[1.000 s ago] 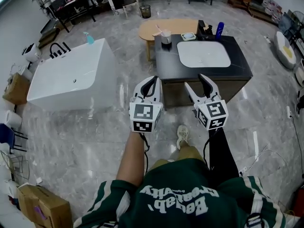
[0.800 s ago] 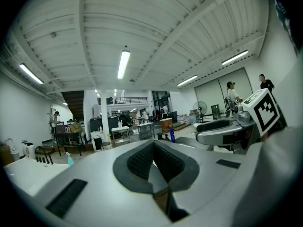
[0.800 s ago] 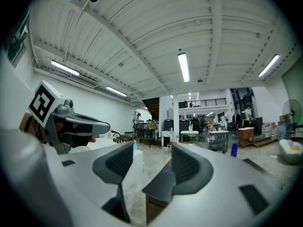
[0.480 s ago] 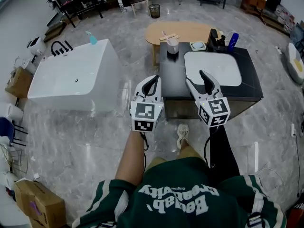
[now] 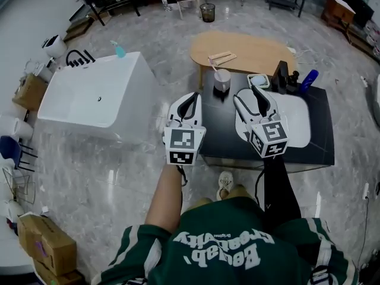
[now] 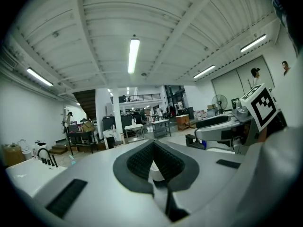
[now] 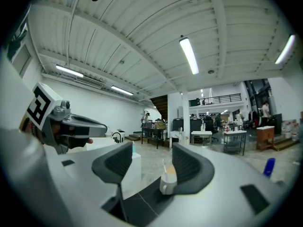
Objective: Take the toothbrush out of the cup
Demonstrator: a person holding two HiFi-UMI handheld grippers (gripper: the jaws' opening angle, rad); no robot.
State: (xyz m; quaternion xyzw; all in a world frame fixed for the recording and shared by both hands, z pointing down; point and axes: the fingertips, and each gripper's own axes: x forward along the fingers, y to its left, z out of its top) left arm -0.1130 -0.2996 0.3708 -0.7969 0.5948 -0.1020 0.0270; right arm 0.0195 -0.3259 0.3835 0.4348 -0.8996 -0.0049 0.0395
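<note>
A white cup (image 5: 222,79) stands at the back left corner of the black counter (image 5: 225,129), with a toothbrush (image 5: 214,67) leaning out of it to the left. Both grippers hover over the counter's front part, well short of the cup. My left gripper (image 5: 192,96) is shut with nothing in it; in the left gripper view (image 6: 154,144) its pads meet. My right gripper (image 5: 246,95) is open and its jaws are opening, with nothing between them. In the right gripper view (image 7: 151,151) the cup (image 7: 168,184) and toothbrush (image 7: 165,167) show far ahead between the jaws.
A white sink basin (image 5: 298,122) fills the counter's right half, with a soap dish (image 5: 258,81), a black faucet (image 5: 284,76) and a blue bottle (image 5: 309,79) behind it. A white bathtub (image 5: 95,97) stands left, an oval wooden table (image 5: 249,49) beyond the counter.
The person has walked up to the counter; both grippers, earlier over the floor in front of it, now hang over its front part, closer to the cup.
</note>
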